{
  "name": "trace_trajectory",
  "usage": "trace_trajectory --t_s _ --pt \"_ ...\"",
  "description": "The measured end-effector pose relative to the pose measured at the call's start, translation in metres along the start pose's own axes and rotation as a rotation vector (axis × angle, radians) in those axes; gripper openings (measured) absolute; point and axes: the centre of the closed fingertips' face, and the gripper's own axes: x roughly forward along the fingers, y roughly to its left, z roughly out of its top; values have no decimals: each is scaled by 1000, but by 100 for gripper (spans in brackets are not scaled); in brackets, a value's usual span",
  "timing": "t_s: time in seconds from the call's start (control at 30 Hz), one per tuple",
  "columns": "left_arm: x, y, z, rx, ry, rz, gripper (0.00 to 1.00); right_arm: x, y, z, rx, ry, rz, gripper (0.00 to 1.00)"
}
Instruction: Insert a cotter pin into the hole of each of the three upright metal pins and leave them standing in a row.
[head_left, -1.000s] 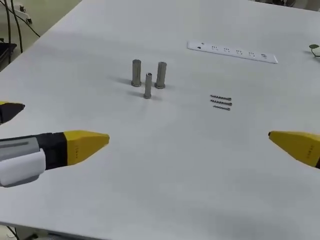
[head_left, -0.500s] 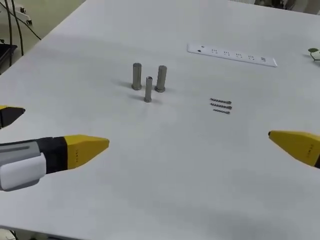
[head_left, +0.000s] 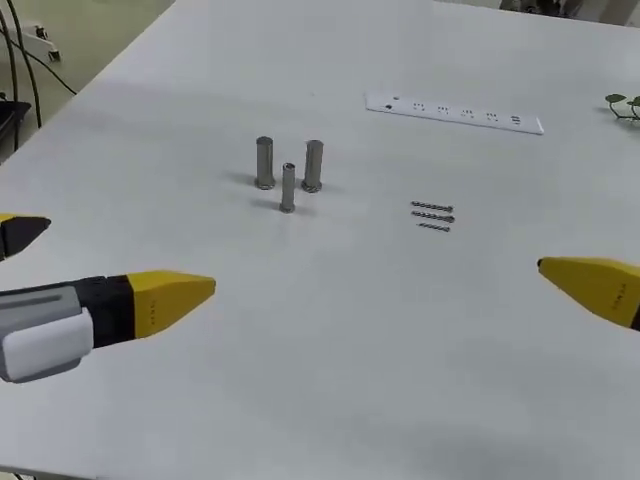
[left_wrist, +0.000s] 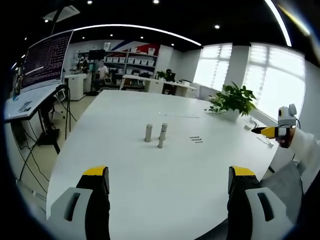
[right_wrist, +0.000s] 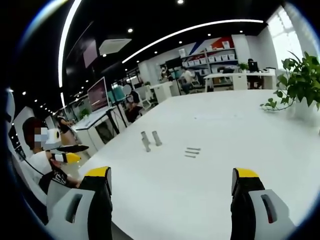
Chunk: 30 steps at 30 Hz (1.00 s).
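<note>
The camera on the left tool (left_wrist: 169, 172) rides low, looking along its jaws across the table (left_wrist: 125, 115); the one on the right tool (right_wrist: 171, 174) does likewise from the other side. The head view looks forward and down from above and behind both tools. All three share the metal pins (left_wrist: 148, 133) and cotter pins (left_wrist: 195, 139), well ahead of the tools; each tool view catches the other tool.

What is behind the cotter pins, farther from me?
A white power strip lies flat on the table beyond the cotter pins, well apart from them. Nothing covers that stretch.
</note>
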Motion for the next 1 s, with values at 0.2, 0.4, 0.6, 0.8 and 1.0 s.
trace_trajectory --t_s 0.2,0.4,0.6,0.8,1.0 --pt "2 -2 8 20 -10 -26 96 -7 -4 -4 12 7 -19 98" --pt "6 -2 7 29 17 -41 91 -9 -6 -6 31 -5 -35 98" --pt "14 -3 5 37 47 -69 84 -10 -8 -10 31 10 -30 97" --pt "24 2 10 75 57 -77 83 -10 -11 -12 43 5 -37 97" --pt "45 12 33 131 -23 -76 76 -8 -11 -21 43 32 -32 97"
